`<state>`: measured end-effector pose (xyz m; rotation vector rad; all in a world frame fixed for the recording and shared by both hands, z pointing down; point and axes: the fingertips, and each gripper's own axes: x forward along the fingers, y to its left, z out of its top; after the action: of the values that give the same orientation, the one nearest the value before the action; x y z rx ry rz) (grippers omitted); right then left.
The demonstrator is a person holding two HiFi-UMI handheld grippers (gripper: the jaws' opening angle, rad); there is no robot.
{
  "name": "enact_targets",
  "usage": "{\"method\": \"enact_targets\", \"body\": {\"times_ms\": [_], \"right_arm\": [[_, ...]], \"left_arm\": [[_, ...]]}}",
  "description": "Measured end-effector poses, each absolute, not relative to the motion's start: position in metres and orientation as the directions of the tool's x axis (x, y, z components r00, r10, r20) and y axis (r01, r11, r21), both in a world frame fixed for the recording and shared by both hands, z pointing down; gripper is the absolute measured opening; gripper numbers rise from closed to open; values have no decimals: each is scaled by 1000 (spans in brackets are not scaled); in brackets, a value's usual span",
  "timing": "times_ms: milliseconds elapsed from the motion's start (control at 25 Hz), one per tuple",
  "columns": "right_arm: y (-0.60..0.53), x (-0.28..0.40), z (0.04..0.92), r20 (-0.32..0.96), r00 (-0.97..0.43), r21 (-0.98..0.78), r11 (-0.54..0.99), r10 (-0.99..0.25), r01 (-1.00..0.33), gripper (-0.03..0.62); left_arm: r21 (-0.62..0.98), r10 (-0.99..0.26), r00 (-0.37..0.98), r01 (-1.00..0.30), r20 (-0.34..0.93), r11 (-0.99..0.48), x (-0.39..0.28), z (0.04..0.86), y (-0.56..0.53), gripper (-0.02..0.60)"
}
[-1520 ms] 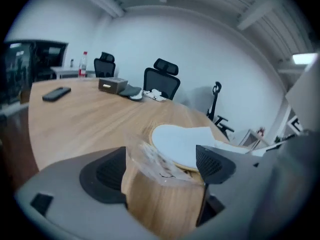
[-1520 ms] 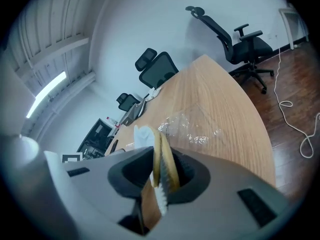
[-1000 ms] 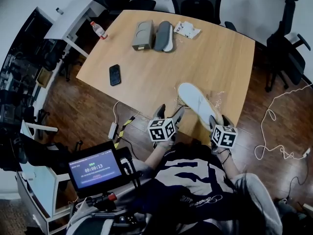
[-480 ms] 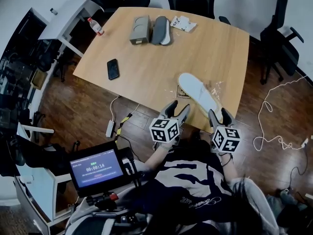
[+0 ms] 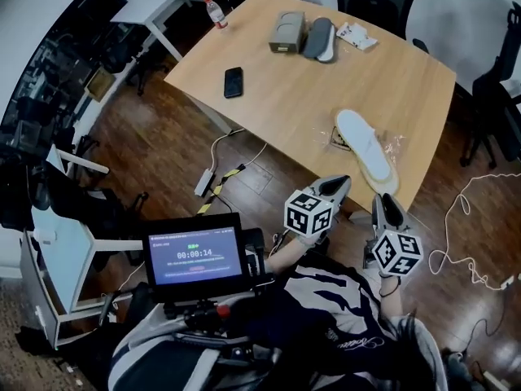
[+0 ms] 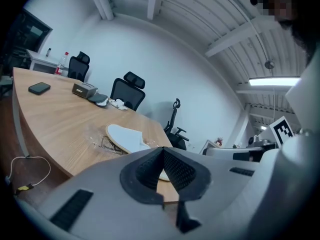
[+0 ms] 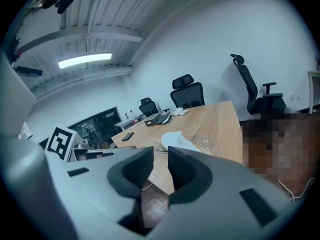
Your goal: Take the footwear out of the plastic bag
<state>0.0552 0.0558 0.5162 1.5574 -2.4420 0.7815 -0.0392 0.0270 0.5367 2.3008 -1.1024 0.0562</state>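
Observation:
A white slipper (image 5: 364, 147) lies sole-up on the wooden table (image 5: 293, 96) near its front edge, partly over a crumpled clear plastic bag (image 5: 394, 143). Both grippers hang off the table on my side of its edge, touching neither. My left gripper (image 5: 340, 186) is shut with nothing between its pads; in the left gripper view the slipper (image 6: 125, 136) lies beyond the left gripper (image 6: 162, 152). My right gripper (image 5: 384, 203) is closing, a narrow empty gap still between its pads; in the right gripper view the slipper (image 7: 174, 139) and bag (image 7: 206, 142) lie past the right gripper (image 7: 160, 160).
At the table's far end are a grey box (image 5: 286, 31), a grey slipper pair (image 5: 319, 39) and a white packet (image 5: 356, 36). A phone (image 5: 234, 81) lies mid-left. A bottle (image 5: 215, 10), office chairs (image 5: 370, 2) and floor cables (image 5: 468, 243) surround the table. A timer screen (image 5: 195, 255) sits at my waist.
Both grippers drew back from the slipper and off the table edge. The left jaws closed fully and the right jaws narrowed. The head view swung, shifting the table up and right.

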Motion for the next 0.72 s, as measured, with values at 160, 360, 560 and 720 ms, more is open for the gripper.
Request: {"method": "enact_targets", "body": {"times_ms": [160, 360, 560, 720], "right_arm": [[95, 57, 513, 377, -521, -373, 389, -766, -842, 54], [160, 76, 510, 392, -585, -351, 472, -710, -809, 43], [212, 91, 511, 380, -635, -363, 522, -673, -771, 43], [226, 84, 511, 373, -667, -381, 549, -645, -744, 43]], "left_arm": [[496, -726, 636, -734, 261, -464, -26, 526, 60, 5], [540, -777, 585, -742, 232, -397, -3, 513, 122, 3], [535, -792, 558, -760, 248, -369, 18, 515, 182, 3], [514, -783, 562, -771, 268, -377, 26, 514, 201, 3]]}}
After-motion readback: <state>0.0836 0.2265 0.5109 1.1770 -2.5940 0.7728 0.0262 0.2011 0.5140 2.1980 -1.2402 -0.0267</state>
